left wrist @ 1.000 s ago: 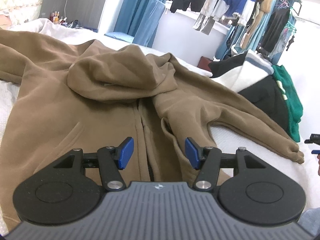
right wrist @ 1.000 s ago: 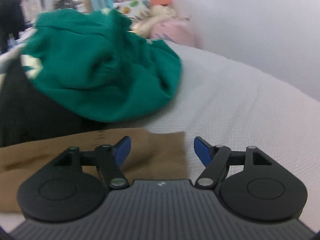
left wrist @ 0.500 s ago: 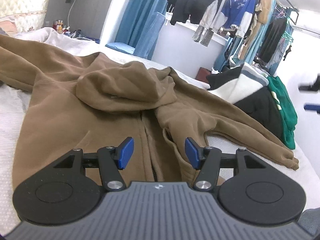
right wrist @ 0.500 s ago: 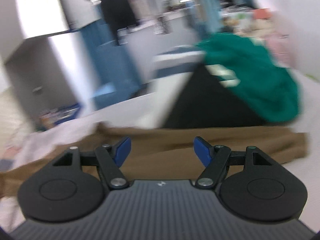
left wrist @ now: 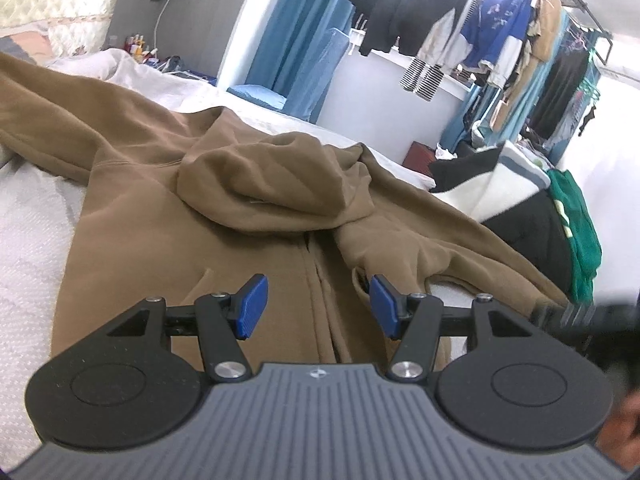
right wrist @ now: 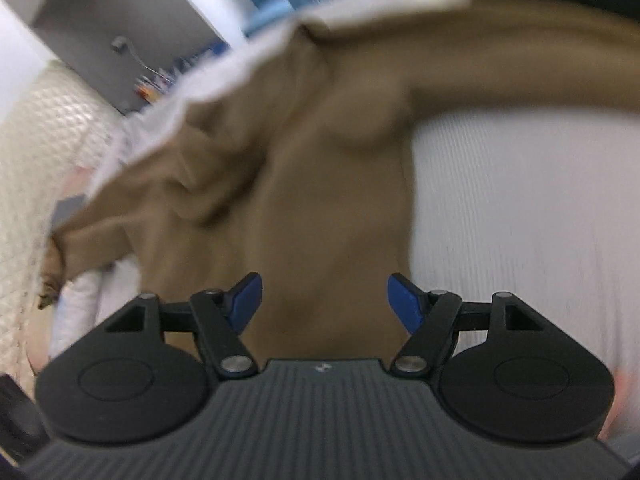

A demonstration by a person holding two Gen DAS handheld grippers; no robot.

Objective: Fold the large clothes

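Observation:
A large brown zip hoodie (left wrist: 168,232) lies spread face up on the white bed (left wrist: 28,240), its hood (left wrist: 272,184) folded down over the chest and one sleeve (left wrist: 480,248) running off to the right. My left gripper (left wrist: 316,306) hovers open over the zipper line near the hem, nothing between its blue pads. In the blurred right wrist view the same hoodie (right wrist: 320,200) fills the middle. My right gripper (right wrist: 324,304) hangs open above its lower body, by the right side edge, with empty jaws. The right gripper's dark body shows at the right edge of the left wrist view.
A heap of black, white and green clothes (left wrist: 540,216) sits on the bed beyond the right sleeve. Hanging garments (left wrist: 480,40) and blue curtains (left wrist: 304,40) line the far wall. Bare white bedcover (right wrist: 520,220) lies right of the hoodie's body.
My right gripper swung fast from the green pile and sleeve cuff round to the left, now pointing down over the hoodie's body. The left gripper drifted back a little, staying open.

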